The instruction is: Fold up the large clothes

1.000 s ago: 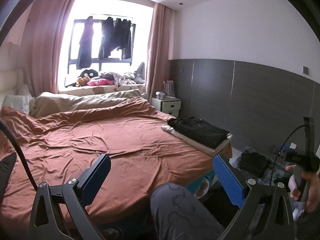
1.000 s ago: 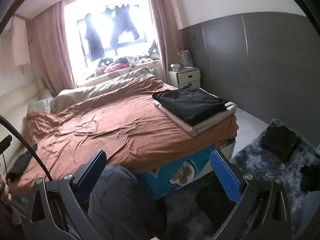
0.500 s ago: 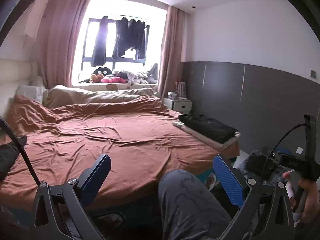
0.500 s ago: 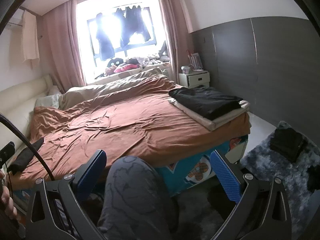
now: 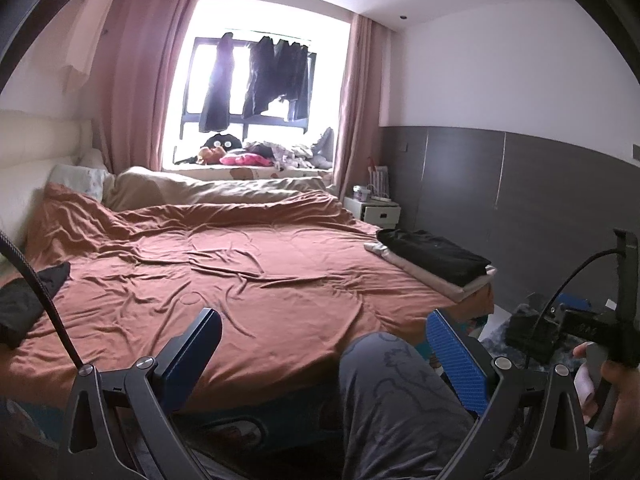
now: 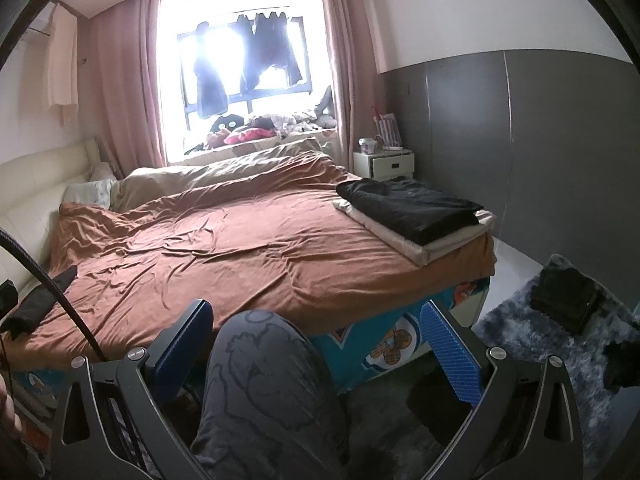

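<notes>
folded clothes [image 6: 416, 216] unmoved on bed [image 5: 240, 272] | both views tilted up | fingers [image 5: 456, 356] spread, empty

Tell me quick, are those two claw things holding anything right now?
Left hand-held gripper: open, holding nothing.
Right hand-held gripper: open, holding nothing.
</notes>
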{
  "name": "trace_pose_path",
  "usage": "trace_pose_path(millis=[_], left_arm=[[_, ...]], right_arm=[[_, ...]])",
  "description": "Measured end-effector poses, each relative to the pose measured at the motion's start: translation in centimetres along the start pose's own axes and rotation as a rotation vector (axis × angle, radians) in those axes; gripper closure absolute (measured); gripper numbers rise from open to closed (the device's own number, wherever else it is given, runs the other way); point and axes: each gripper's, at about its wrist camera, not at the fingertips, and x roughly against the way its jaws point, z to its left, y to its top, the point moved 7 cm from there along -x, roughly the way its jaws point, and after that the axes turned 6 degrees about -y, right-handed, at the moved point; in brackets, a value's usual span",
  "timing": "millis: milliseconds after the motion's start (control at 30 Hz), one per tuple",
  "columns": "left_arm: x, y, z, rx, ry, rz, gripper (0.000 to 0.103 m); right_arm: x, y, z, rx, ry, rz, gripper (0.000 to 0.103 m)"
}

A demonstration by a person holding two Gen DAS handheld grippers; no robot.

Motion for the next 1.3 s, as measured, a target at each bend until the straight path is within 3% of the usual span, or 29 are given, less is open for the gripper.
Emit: trace_pose_path(millis=[1300], left_arm=[[1.0,-0.6,-0.8,-0.008,0.043,0.000,0.000]], right_arm=[[-0.2,-0.1,-1.7,0.015,-0.002,-0.042,0.000]])
